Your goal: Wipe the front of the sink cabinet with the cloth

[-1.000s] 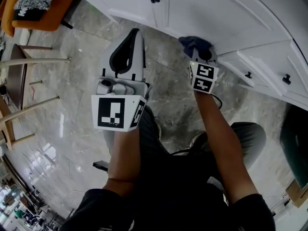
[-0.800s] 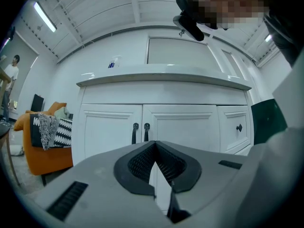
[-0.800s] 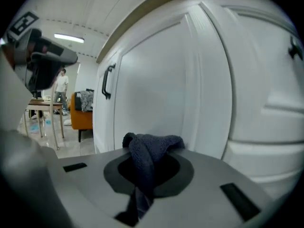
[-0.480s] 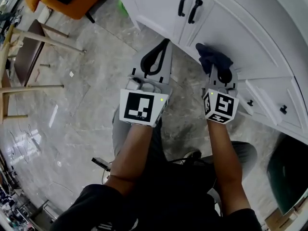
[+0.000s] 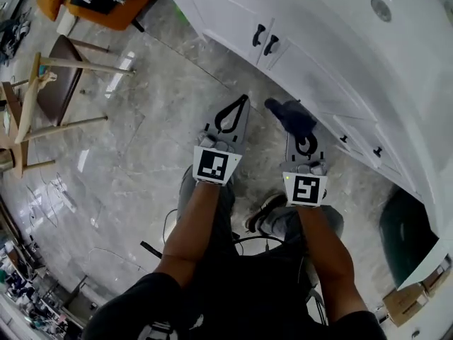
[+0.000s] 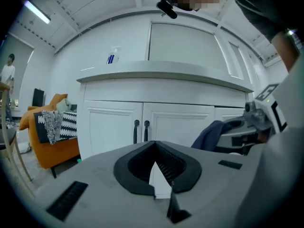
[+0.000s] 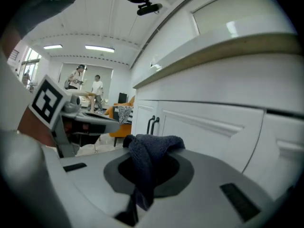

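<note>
Here the right gripper (image 5: 295,129) has its jaws clamped on the dark cloth (image 7: 149,152), which bunches past their tips so that fabric, not plastic, would meet the cabinet front (image 7: 211,123) just ahead. The left gripper (image 6: 154,147), jaws closed on nothing, hangs alongside, seemingly spare.

It is bright all around. Long ceiling lights (image 7: 99,48) glow far off to the left of my right gripper (image 7: 153,144). One strip light (image 6: 37,12) shines high up to the left of my left gripper (image 6: 154,144). The shiny floor (image 5: 106,161) left of that gripper has white spots of glare. Both gripper views bend at the edges and have black corners, so the white cabinet (image 6: 142,122) ahead looks curved. The gripper bodies look soft up close. The dark cloth (image 7: 142,170) pinched in my right gripper is clear enough to show its weave.
</note>
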Available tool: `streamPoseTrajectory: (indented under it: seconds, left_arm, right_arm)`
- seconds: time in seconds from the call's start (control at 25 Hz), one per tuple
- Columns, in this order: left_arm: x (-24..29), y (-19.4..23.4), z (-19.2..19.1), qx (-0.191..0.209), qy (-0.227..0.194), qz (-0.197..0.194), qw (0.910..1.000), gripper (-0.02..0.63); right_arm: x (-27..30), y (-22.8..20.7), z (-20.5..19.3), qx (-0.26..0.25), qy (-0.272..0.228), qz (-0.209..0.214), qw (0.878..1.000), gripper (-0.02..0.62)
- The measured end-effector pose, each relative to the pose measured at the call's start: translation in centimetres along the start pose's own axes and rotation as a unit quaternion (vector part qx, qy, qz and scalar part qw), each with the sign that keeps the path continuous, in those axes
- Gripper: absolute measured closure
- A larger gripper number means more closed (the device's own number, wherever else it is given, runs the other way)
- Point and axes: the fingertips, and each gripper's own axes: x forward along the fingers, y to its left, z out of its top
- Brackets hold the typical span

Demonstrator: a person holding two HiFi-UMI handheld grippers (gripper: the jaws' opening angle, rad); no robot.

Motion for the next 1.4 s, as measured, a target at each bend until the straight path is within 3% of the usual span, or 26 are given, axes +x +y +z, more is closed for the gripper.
streamPoseTrajectory:
  seconds: [0.12, 0.24, 0.32, 0.48, 0.76, 0.96, 1.16, 1.24, 1.4]
  left_arm:
    - [-1.8, 1.2, 1.1, -0.049, 0.029, 0.027, 0.9980, 0.603]
    - [-4.8, 2.1, 4.9, -0.106, 0.053, 0.039, 0.9922, 0.602]
    - [-7.2, 1.8, 8.4, -0.083, 0.068, 0.026, 0.9940, 0.601]
    - [-12.0, 2.4, 14.5, 0.001, 0.108, 0.006, 0.9942, 0.602]
    - [-16.8, 5.4, 23.0, 0.055, 0.112, 0.017, 0.9921, 0.602]
    - [-18.5, 8.9, 25.4, 0.072, 0.103, -0.022, 0.9918, 0.601]
    - [-16.1, 17.3, 24.1, 0.013, 0.076, -0.036, 0.9963, 0.601]
    - [-14.6, 20.5, 23.6, 0.019, 0.069, -0.050, 0.9962, 0.602]
    - [-13.0, 26.6, 23.6, 0.018, 0.040, -0.038, 0.9983, 0.602]
  right_arm:
    - [-3.2, 0.9, 5.0, -0.039, 0.037, 0.028, 0.998, 0.574]
    - [-6.6, 1.8, 9.8, -0.062, 0.065, 0.056, 0.994, 0.574]
    - [-8.8, 1.9, 12.5, -0.044, 0.075, 0.058, 0.995, 0.574]
    - [-12.2, 2.1, 17.6, -0.016, 0.079, 0.054, 0.995, 0.574]
    - [-13.9, 1.9, 23.5, 0.023, 0.068, 0.039, 0.997, 0.574]
    - [-13.7, 3.6, 25.9, 0.005, 0.088, 0.001, 0.996, 0.574]
    - [-10.0, 5.8, 25.9, -0.021, 0.127, -0.069, 0.989, 0.574]
    - [-8.2, 6.6, 25.8, -0.016, 0.144, -0.105, 0.984, 0.574]
    - [-4.0, 8.4, 26.5, 0.022, 0.153, -0.151, 0.976, 0.574]
